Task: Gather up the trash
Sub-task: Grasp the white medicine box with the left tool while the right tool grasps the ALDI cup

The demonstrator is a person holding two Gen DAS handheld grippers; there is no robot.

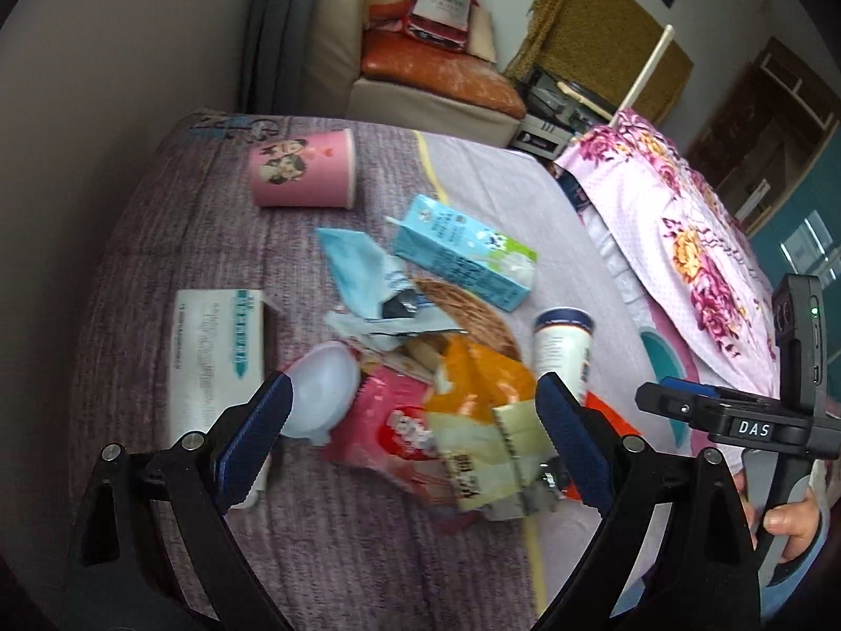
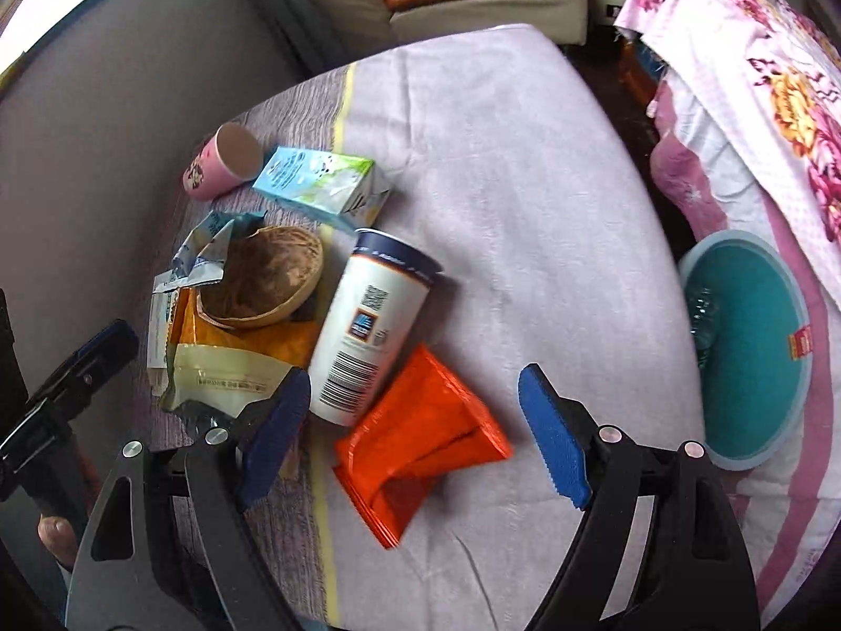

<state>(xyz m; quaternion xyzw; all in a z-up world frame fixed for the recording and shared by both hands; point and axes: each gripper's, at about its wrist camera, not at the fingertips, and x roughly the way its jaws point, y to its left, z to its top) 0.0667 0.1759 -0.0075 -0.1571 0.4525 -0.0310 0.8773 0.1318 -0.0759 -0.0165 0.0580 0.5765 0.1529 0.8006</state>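
Two claws, both released and empty: left claw (image 1: 415,436) hovering above crumpled pink and orange snack wrappers (image 1: 420,420); right claw (image 2: 415,436) straddling flat orange foil packet (image 2: 420,441), white paper cup (image 2: 368,326) just left. Apparently lined up for grabbing. Teal bin (image 2: 751,347) far right.

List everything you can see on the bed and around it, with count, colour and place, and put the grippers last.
paper cup: 1, pink, on its side, far end
milk carton: 1, blue-green, lying flat
white cup: 1, white with navy rim, tipped over
orange packet: 1, orange, nearest right gripper
wrappers: several, pink, orange, cream, heaped
brown bowl: 1, in heap
white box: 1, left side
plastic lid: 1, translucent
teal bin: 1, beside bed
left gripper: open
right gripper: open
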